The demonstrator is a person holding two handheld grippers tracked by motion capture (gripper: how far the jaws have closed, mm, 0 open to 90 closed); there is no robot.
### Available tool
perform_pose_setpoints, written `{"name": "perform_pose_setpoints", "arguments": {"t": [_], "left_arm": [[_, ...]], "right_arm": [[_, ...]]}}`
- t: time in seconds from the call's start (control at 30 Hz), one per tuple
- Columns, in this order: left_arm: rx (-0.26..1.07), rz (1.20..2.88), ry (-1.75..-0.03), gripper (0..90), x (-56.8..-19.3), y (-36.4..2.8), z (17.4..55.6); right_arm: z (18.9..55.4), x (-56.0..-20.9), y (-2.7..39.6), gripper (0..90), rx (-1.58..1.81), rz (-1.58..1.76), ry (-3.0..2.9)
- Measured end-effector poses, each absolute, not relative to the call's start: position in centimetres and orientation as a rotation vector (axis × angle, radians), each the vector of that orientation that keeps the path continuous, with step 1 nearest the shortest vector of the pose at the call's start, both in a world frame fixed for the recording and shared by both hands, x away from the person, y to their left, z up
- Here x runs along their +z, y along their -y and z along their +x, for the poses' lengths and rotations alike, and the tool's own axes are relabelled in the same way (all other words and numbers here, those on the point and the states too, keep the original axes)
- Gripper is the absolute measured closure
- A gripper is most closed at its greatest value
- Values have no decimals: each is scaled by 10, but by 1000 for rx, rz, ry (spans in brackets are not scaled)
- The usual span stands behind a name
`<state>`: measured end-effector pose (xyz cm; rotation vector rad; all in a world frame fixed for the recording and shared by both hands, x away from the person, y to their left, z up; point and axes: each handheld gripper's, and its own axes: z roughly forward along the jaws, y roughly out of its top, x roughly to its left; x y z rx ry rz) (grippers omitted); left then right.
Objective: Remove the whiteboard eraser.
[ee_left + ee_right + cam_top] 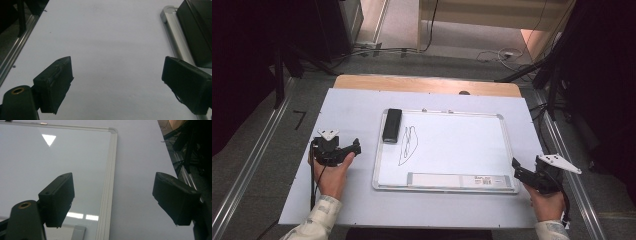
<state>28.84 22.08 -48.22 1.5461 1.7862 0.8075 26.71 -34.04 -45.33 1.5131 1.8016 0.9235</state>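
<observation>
The eraser (392, 125), a black block, lies on the whiteboard (462, 150) at its upper left corner, just left of a scribbled pen mark (408, 145). Its long axis runs away from the person, along the board's left frame, the far end tipped slightly right. Judging by the mark, nothing is wiped yet; picking up the eraser and clearing the scribble both remain. The left gripper (351, 148) hovers over the table (352, 105) left of the board, jaws wide apart and empty. The right gripper (518, 170) hangs at the board's lower right corner, jaws likewise spread, holding nothing.
</observation>
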Motion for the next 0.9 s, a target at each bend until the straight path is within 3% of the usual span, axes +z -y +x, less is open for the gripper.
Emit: {"name": "perform_pose_setpoints", "arguments": {"t": [0.37,0.9], "left_arm": [[769,1527,-1735,108,-475,-208,295],[654,1524,-1689,152,-473,-175,338]], "right_arm": [[267,-453,339,164,920,1507,-1804],[267,-453,339,164,923,1511,-1805]]}}
